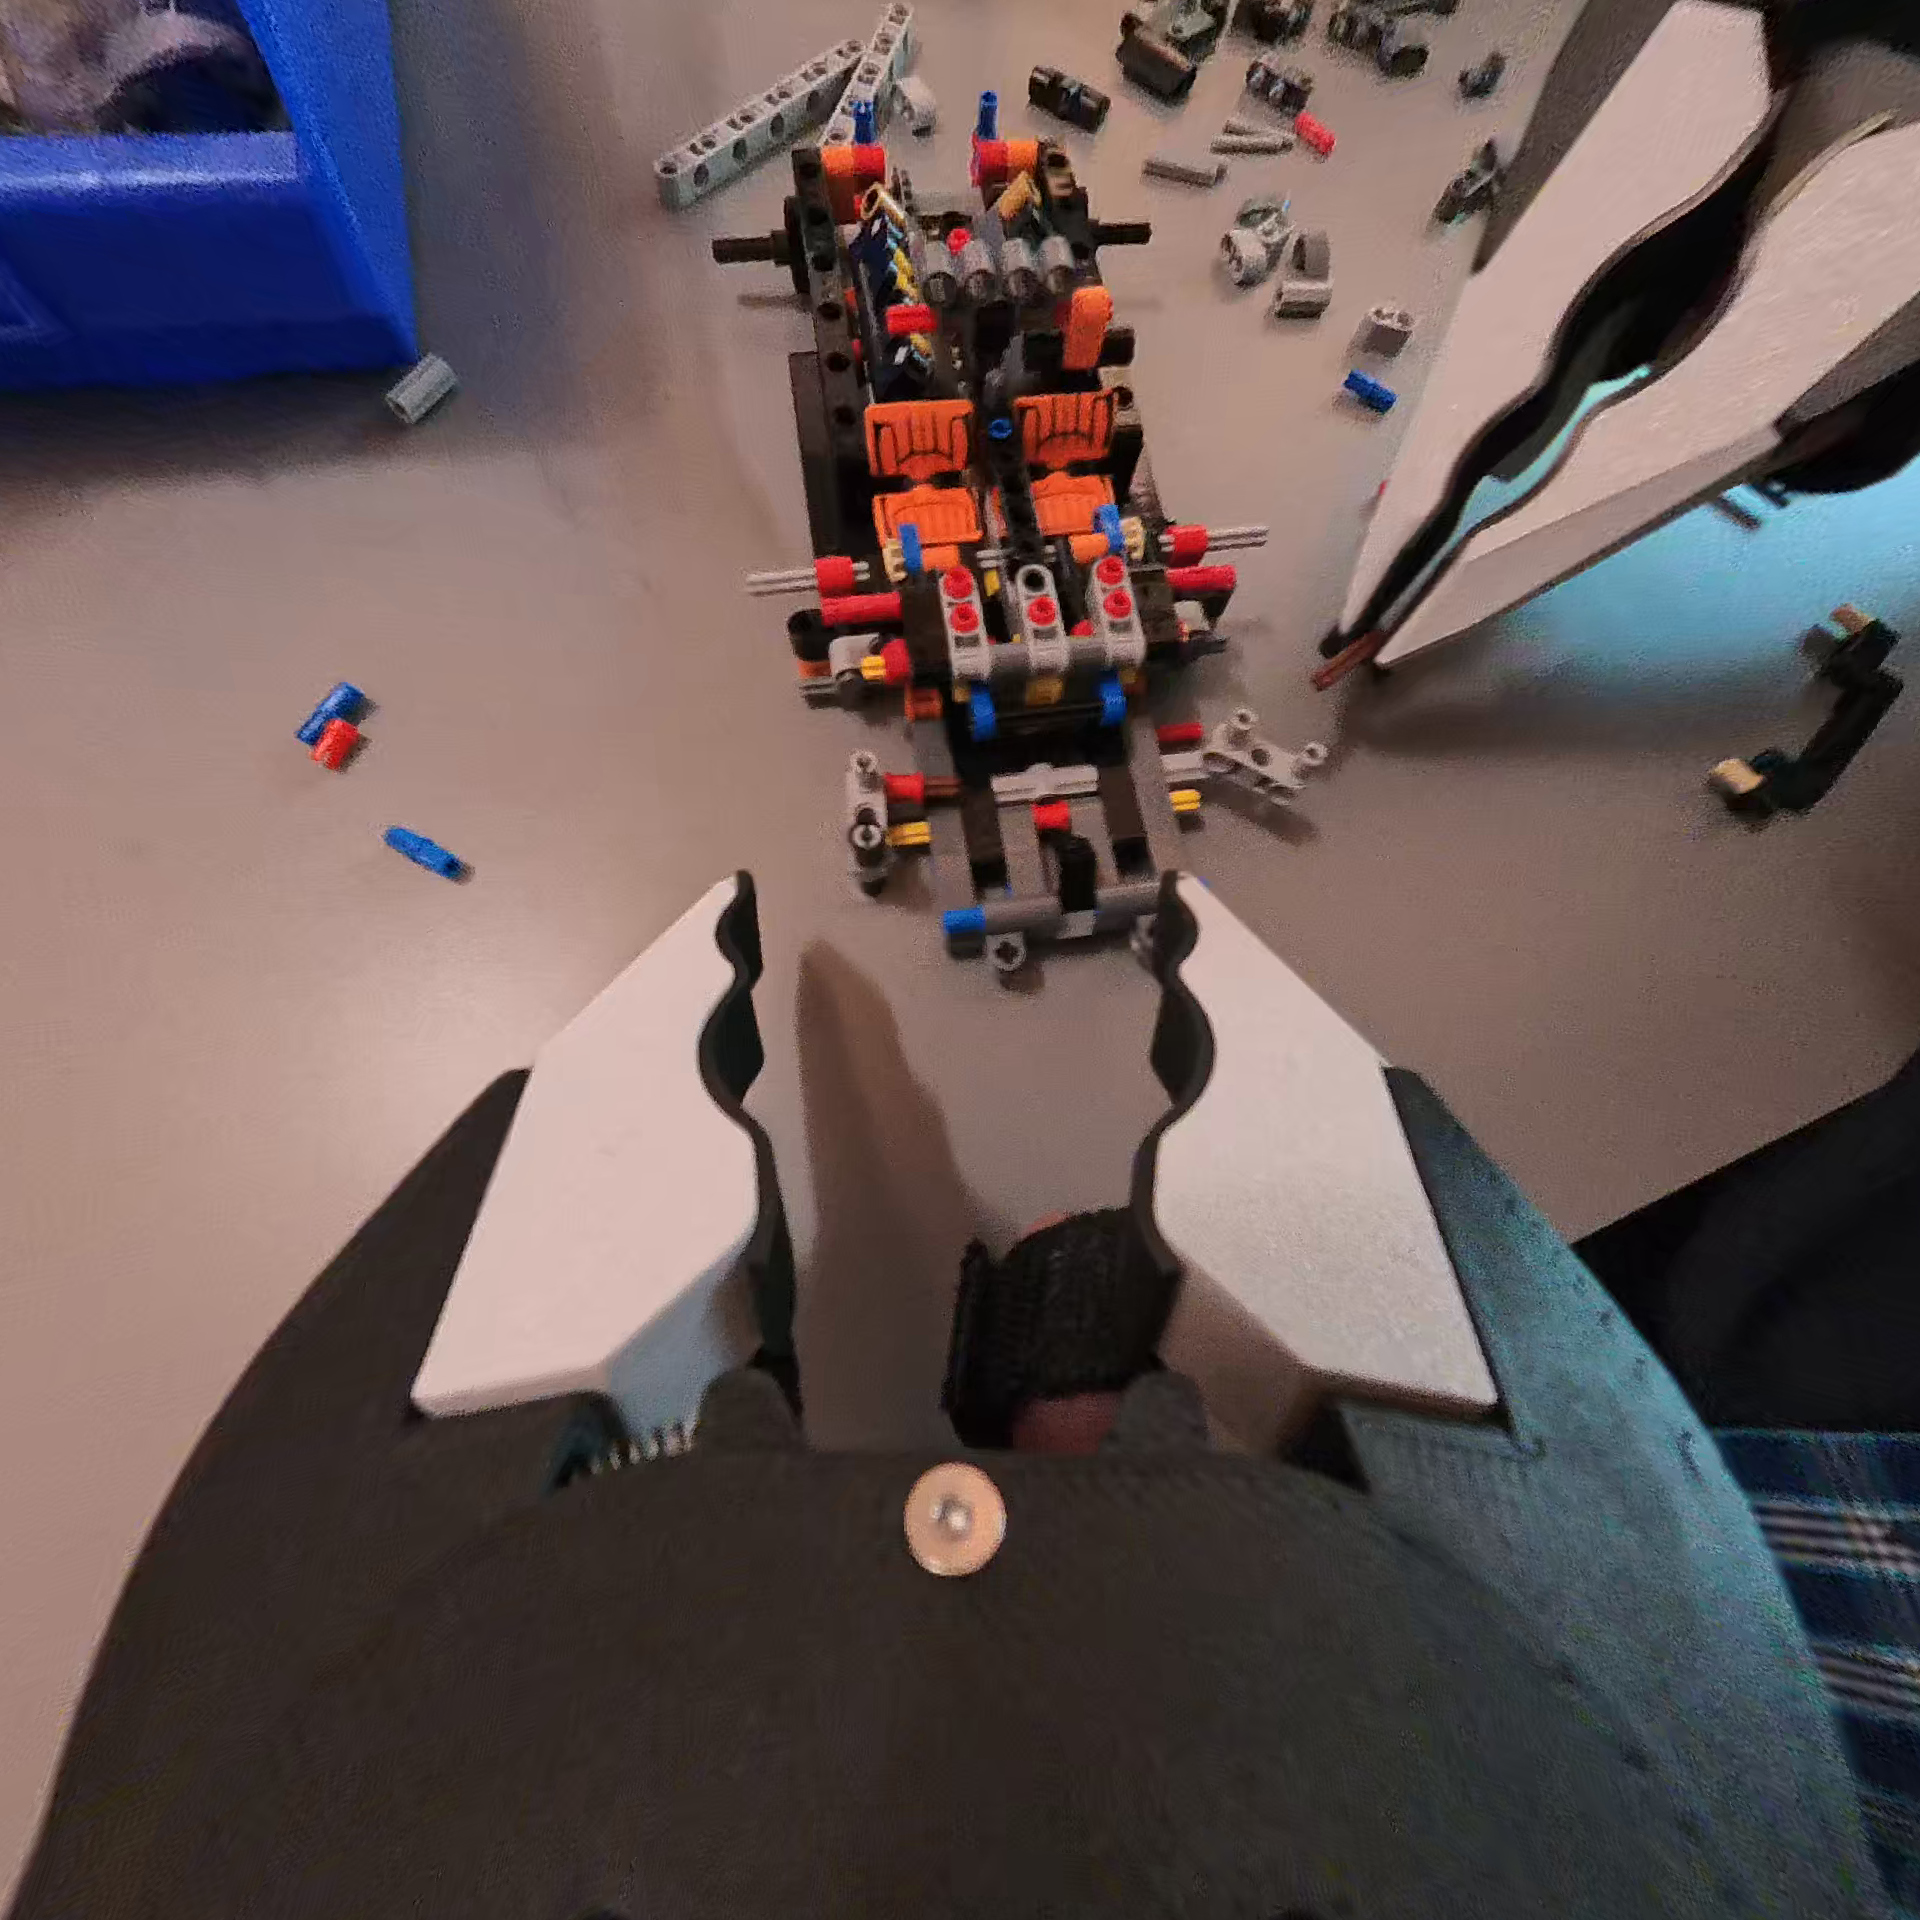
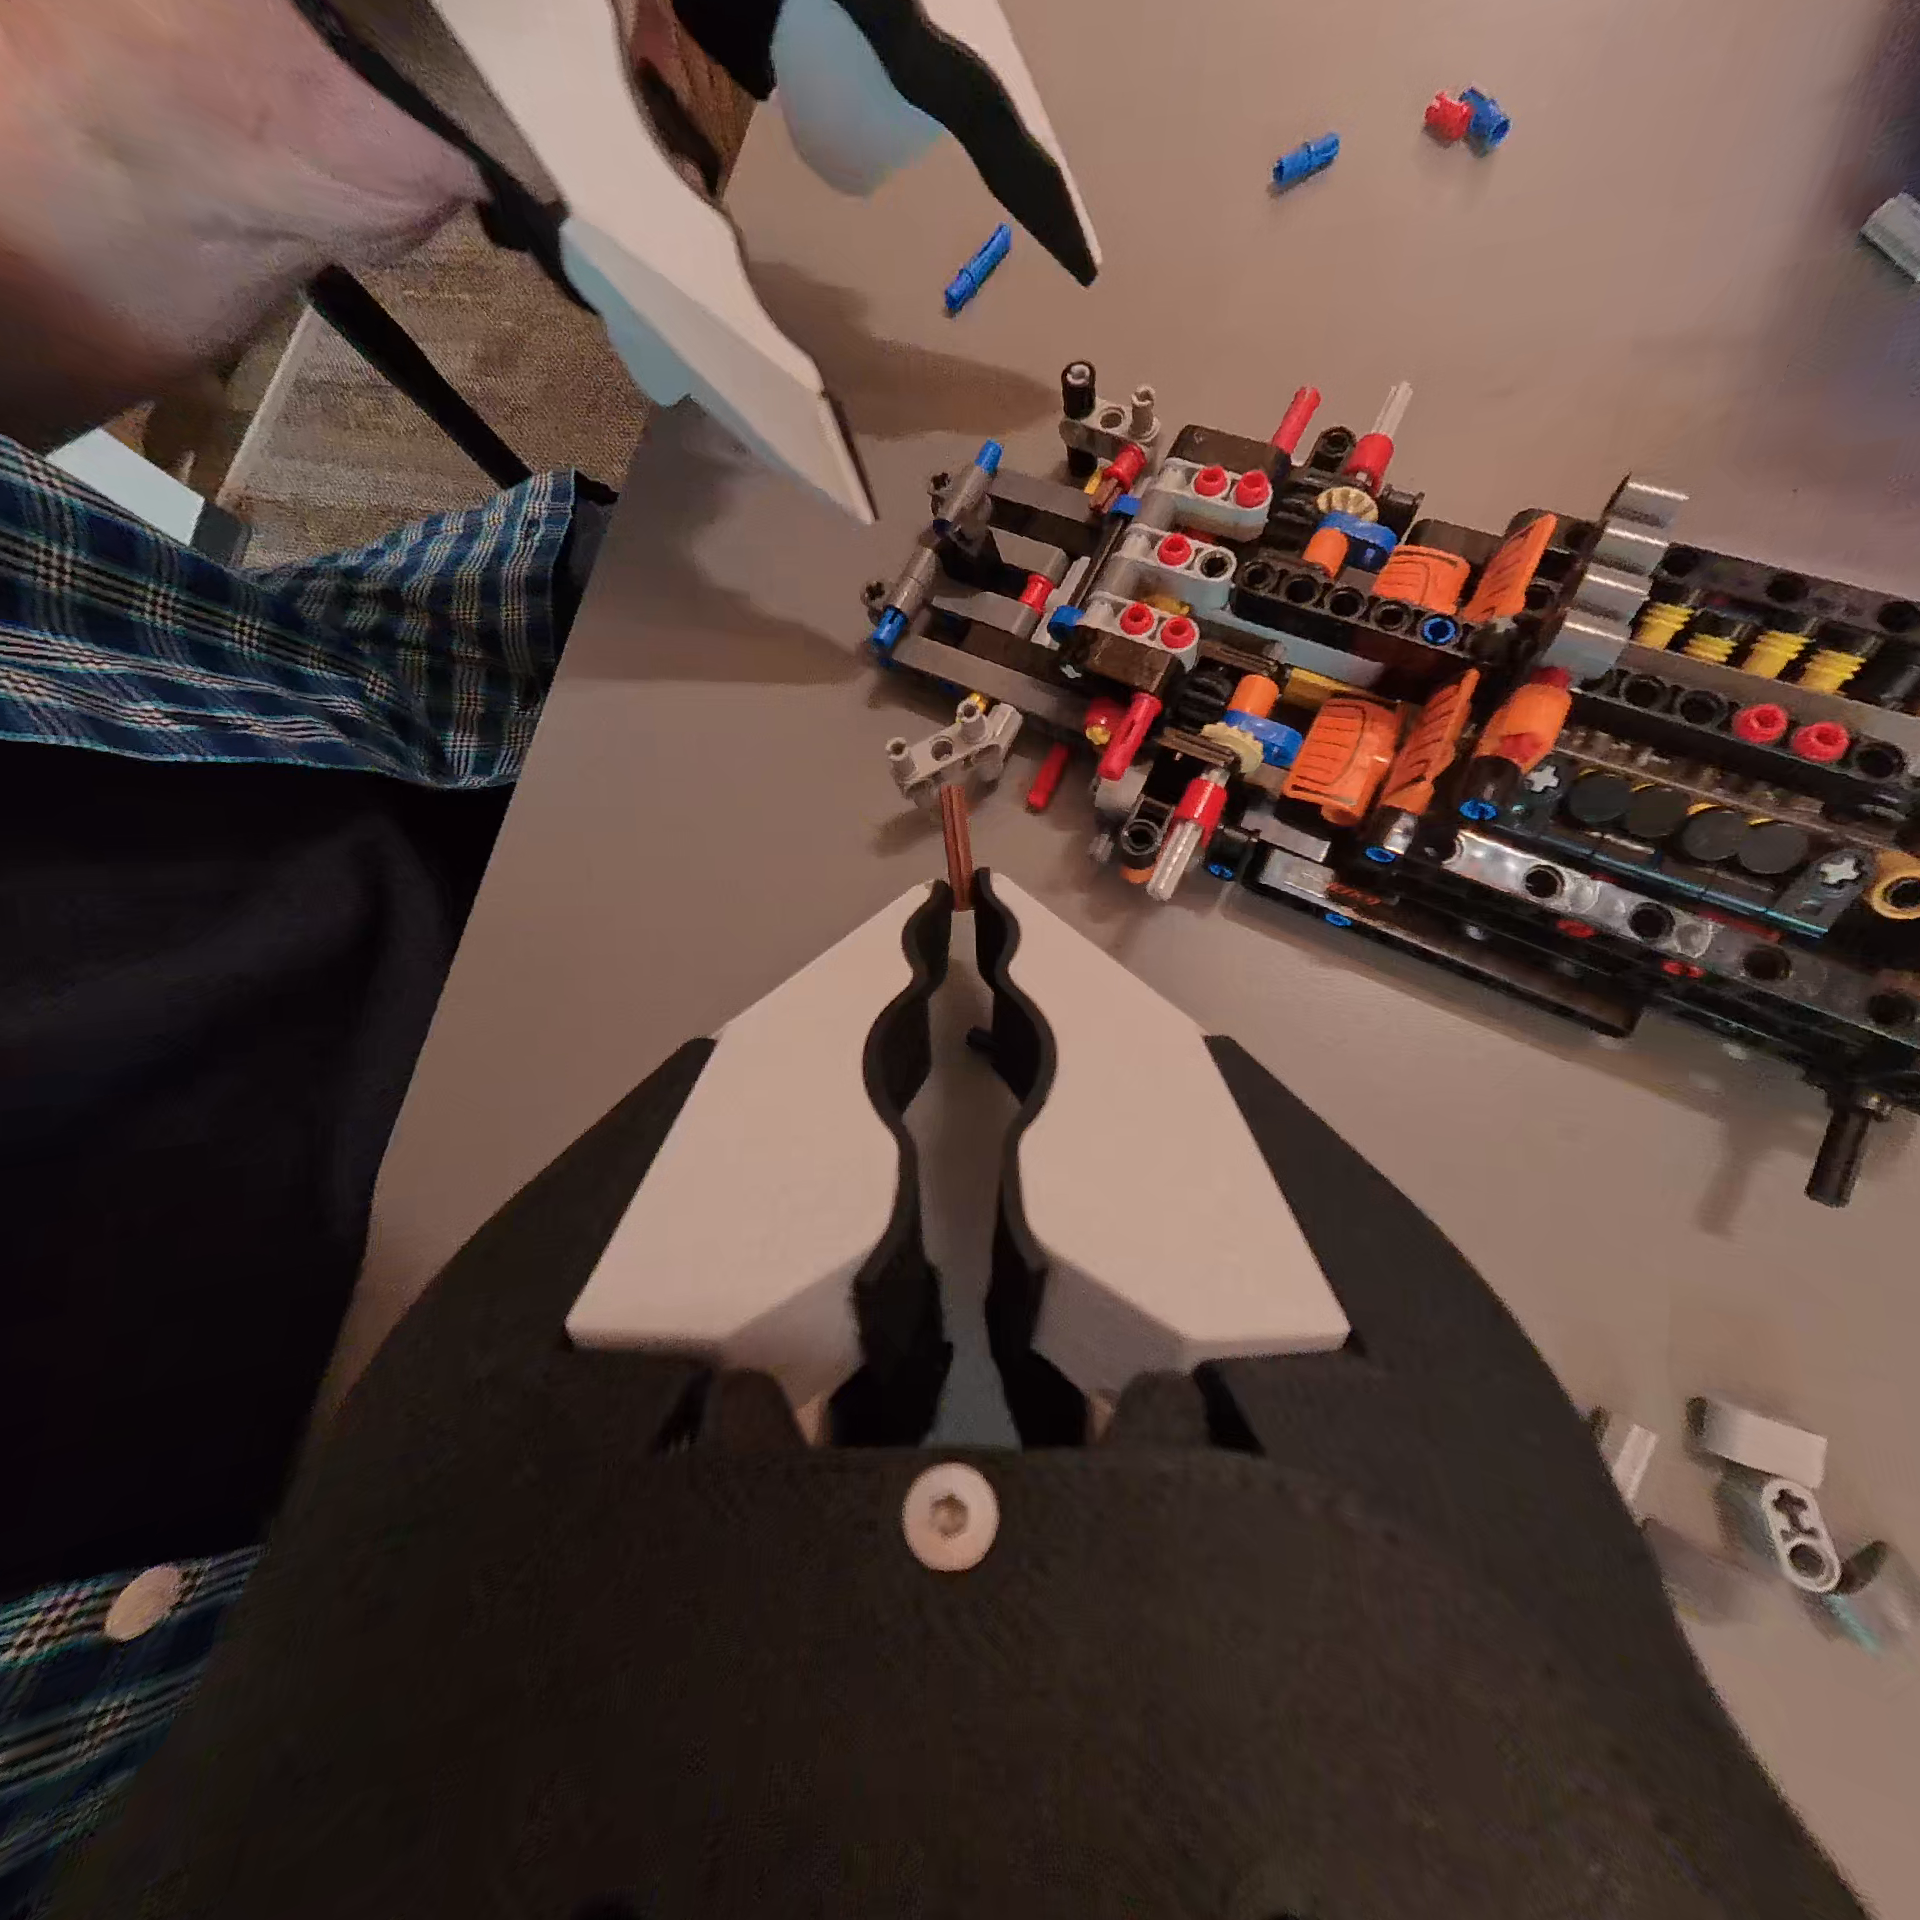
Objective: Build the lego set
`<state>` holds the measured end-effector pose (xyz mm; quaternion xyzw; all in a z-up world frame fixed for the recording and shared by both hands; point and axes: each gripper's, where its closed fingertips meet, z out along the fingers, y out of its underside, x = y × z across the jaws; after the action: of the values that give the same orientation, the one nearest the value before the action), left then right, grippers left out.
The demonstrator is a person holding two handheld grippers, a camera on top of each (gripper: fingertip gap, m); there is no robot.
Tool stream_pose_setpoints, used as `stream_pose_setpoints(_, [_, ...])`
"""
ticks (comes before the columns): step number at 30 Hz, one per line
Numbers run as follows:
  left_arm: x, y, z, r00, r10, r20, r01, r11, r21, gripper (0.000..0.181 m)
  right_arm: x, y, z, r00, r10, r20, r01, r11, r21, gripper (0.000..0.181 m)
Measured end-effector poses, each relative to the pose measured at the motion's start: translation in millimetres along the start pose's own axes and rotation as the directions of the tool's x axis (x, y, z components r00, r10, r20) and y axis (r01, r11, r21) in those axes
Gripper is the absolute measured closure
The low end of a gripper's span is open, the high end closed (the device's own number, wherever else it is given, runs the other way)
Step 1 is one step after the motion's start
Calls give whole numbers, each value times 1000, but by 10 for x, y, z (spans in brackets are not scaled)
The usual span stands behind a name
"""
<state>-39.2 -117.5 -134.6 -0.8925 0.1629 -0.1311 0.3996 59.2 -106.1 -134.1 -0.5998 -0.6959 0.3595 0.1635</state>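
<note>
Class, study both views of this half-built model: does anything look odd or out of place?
Nothing looks damaged. Loose pins and connectors lie scattered around the chassis, as expected mid-build. The right gripper pinches a brown axle.

Each gripper, the left gripper point(image 1: 956, 904) and the right gripper point(image 2: 961, 894) alike, has a broad matte black body of finely ribbed plastic that fans into two dark arms, with a single pale round washer and screw point(image 1: 954, 1519) set in the middle near the fingers' base. The fingers point(image 1: 613, 1174) are pale grey angular wedges, each lined on its inner face with a wavy black pad. The person wears a blue plaid shirt point(image 2: 260, 634) with a pale button over a dark garment.
</note>
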Motion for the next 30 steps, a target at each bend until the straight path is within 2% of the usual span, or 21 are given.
stream_pose_setpoints(8, [-115, 32, 91, 985, 91, -145, -104, 991, -87, 114, 2, -8, -8, 1000, 30, -1, -29, 999, 20, 180])
stream_pose_setpoints(13, [-86, 43, 159, 966, 104, -236, -128, 988, -87, 122, 16, -19, 7, 999, 35, 6, -35, 999, 28, 180])
stream_pose_setpoints(22, [-128, 39, 201, 950, 146, -274, -176, 980, -88, 136, 26, -18, 15, 999, 31, 22, -31, 999, 34, 180])
stream_pose_setpoints(27, [-126, -11, 124, 949, 161, -273, -188, 979, -79, 133, 10, -20, 35, 1000, 4, 28, -5, 1000, 21, 180])
stream_pose_setpoints(30, [8, -100, -7, 947, 159, -279, -174, 984, -31, 130, 21, -17, 47, 999, -24, 27, 24, 1000, 4, 180])
